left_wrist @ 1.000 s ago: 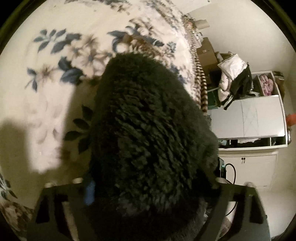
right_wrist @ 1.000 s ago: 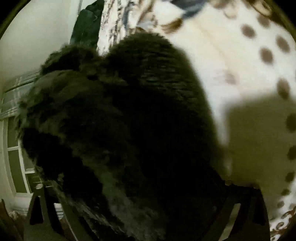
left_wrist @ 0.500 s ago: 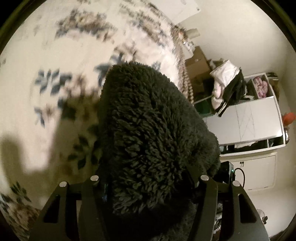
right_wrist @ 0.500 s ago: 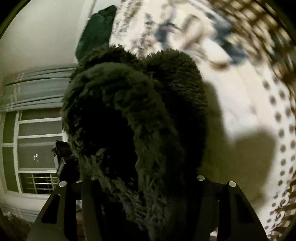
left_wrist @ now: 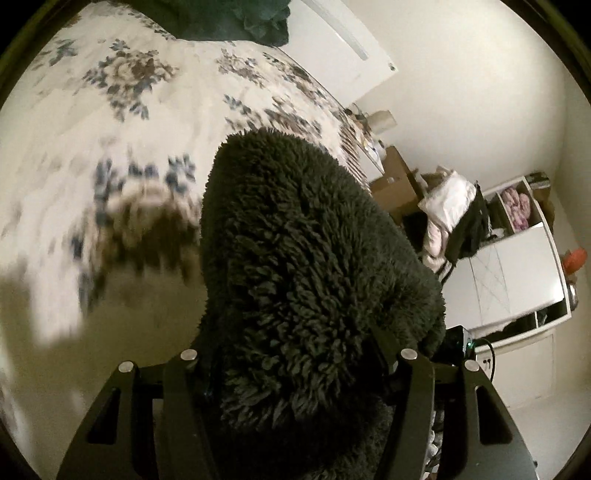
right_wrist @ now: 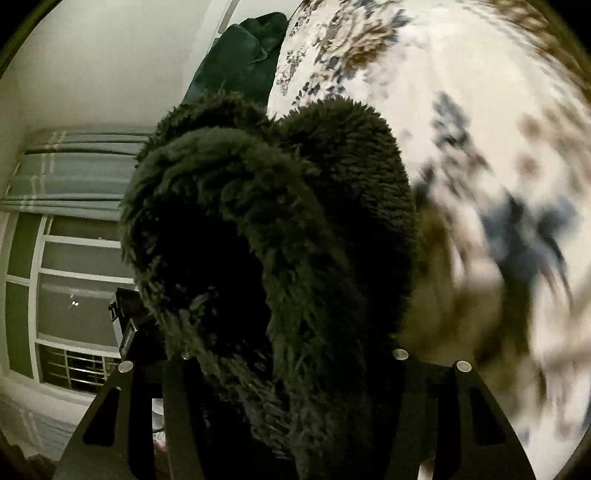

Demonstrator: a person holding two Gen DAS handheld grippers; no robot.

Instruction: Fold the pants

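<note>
Nearest the lens, the left gripper (left_wrist: 295,373) is clenched on a bunch of the dark fuzzy pants (left_wrist: 306,266), and the right gripper (right_wrist: 291,369) grasps another bunch. The pants hang above the floral bedspread (left_wrist: 110,122). A dark green pillow (right_wrist: 240,55) lies at the bed's far edge.

floral bedspread (left_wrist: 155,122), green cloth (left_wrist: 229,20) atop
</note>
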